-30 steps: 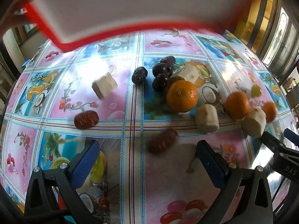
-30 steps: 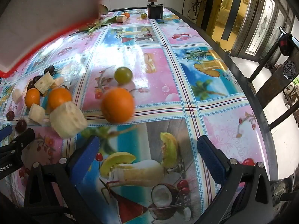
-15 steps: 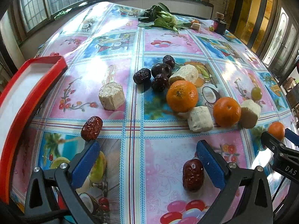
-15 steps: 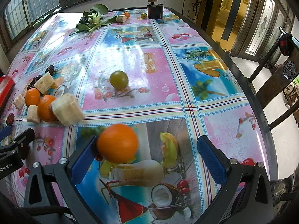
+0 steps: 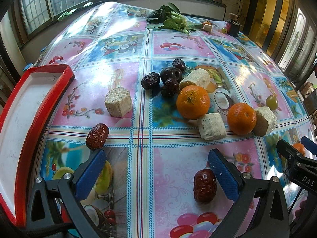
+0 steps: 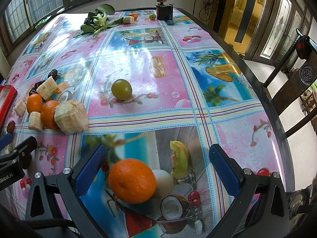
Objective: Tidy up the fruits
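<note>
At table's left edge: red tray (image 5: pixel 33 123), cut off by frame. Left gripper (image 5: pixel 156 170) wide apart, red date (image 5: pixel 204 186) just beside its right finger. Right gripper (image 6: pixel 158 168) wide, holding nothing, orange (image 6: pixel 131 180) between fingers. Mid-table: oranges (image 5: pixel 193 102), dark dates (image 5: pixel 170 79), pale chunks (image 5: pixel 118 104), green fruit (image 6: pixel 121 89). Far end: leafy greens (image 5: pixel 170 19). Glossy fruit-print tablecloth (image 6: pixel 150 107); windows behind.

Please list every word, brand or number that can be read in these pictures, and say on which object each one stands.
"DAS": on the right gripper, seen from the left wrist; the text is cut off.
"nRobot.AI": on the left gripper, seen from the right wrist; its start is cut off.
The round emblem on the chair back is unreadable.
</note>
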Available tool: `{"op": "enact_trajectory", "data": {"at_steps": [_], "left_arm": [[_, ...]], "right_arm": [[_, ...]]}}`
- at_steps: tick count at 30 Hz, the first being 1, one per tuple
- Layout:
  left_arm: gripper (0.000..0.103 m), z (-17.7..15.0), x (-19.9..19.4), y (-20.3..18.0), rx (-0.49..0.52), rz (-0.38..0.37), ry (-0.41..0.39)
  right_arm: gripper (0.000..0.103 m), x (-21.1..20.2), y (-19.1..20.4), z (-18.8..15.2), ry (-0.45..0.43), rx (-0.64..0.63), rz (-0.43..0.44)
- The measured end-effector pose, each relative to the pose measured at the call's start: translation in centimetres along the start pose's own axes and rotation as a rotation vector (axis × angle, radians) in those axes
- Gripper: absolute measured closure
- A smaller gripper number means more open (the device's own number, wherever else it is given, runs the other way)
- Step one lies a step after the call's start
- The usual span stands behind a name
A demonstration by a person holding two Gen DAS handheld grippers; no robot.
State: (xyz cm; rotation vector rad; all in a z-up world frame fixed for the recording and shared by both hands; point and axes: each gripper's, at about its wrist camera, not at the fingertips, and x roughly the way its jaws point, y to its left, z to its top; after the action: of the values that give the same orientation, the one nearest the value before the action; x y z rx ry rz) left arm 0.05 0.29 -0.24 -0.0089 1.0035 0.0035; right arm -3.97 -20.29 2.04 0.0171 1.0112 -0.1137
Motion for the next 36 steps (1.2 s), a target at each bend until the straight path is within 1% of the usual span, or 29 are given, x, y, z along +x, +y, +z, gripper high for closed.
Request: {"op": "enact_trajectory", "data": {"at_steps": [13,28,34,36], "left_arm": [[0.000,0.01,0.00,0.00,0.000,0.000,0.000],[0.000,0.01,0.00,0.01,0.001,0.000,0.001],[0.000,0.58,0.00,-0.04,0.044,-0.036,0.055],[0.000,0.69,-0.16,0.34,0.060,-0.073,0.063]], "right_arm": [[0.000,-0.03,-0.06,-0.02,0.000,0.001,-0.001],[0.000,-0.21,0.05,-0.33,0.004,0.066,-0.048],[0.000,-0.19,0.11,-0.27,0.004,0.067,-0.049],[0.000,-0.19,0.12,-0.28,0.004,0.065,-0.048]]}}
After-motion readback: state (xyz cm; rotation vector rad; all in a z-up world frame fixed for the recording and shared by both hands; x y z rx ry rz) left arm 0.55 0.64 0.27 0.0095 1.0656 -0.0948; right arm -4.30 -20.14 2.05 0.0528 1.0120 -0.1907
